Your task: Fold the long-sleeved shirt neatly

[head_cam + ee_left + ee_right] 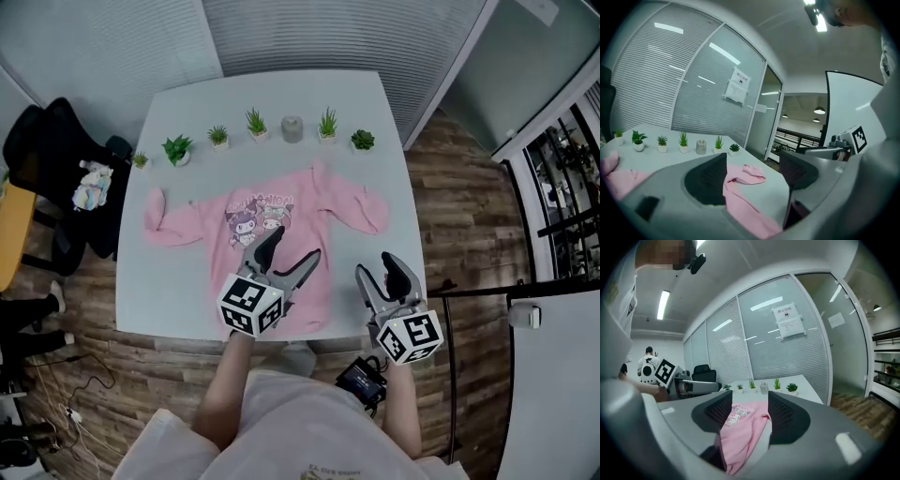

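A pink long-sleeved shirt (272, 234) with a cartoon print lies flat on the white table (187, 281), front up, with both sleeves spread outward. My left gripper (293, 246) hovers open over the shirt's lower half, and nothing is between its jaws. In the left gripper view (754, 180) pink cloth (740, 199) lies below and beyond the jaws, apart from the pads. My right gripper (378, 266) stands open just right of the hem, near the table's front edge. The right gripper view (747, 413) looks along the shirt (740, 432) toward its print, and the jaws hold nothing.
Several small potted plants (176, 148) and a grey cup (292, 128) line the table's far edge. A black chair (56, 178) stands to the left of the table. The person's body is close to the front edge (281, 342), and wooden floor surrounds the table.
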Tool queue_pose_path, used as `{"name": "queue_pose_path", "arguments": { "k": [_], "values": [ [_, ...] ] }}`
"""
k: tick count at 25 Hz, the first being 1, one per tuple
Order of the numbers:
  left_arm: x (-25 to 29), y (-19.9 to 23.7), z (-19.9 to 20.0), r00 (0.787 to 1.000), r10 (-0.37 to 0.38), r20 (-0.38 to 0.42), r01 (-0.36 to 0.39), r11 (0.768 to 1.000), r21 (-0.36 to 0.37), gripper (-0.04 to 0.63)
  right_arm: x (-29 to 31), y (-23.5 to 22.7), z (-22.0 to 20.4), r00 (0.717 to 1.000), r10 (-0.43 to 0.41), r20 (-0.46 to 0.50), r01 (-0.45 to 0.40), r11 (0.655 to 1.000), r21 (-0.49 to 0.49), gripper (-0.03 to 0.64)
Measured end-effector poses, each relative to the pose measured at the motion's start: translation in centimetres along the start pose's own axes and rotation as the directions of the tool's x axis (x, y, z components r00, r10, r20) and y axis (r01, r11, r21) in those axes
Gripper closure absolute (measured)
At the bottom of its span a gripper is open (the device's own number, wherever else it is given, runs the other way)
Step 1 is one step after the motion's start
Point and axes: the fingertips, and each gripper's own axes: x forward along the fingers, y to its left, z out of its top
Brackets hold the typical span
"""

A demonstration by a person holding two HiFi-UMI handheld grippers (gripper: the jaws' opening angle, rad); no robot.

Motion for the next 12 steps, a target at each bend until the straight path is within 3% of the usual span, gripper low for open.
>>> {"name": "queue_pose_path", "arguments": {
  "k": [12],
  "values": [
    [7.3,2.0,-0.6,0.995,-0.072,-0.063,0.072,0.997,0.007,0.262,3.9,-7.4,-1.0,0.984,-0.165,-0.071,0.165,0.986,0.001,0.383]
  ]
}}
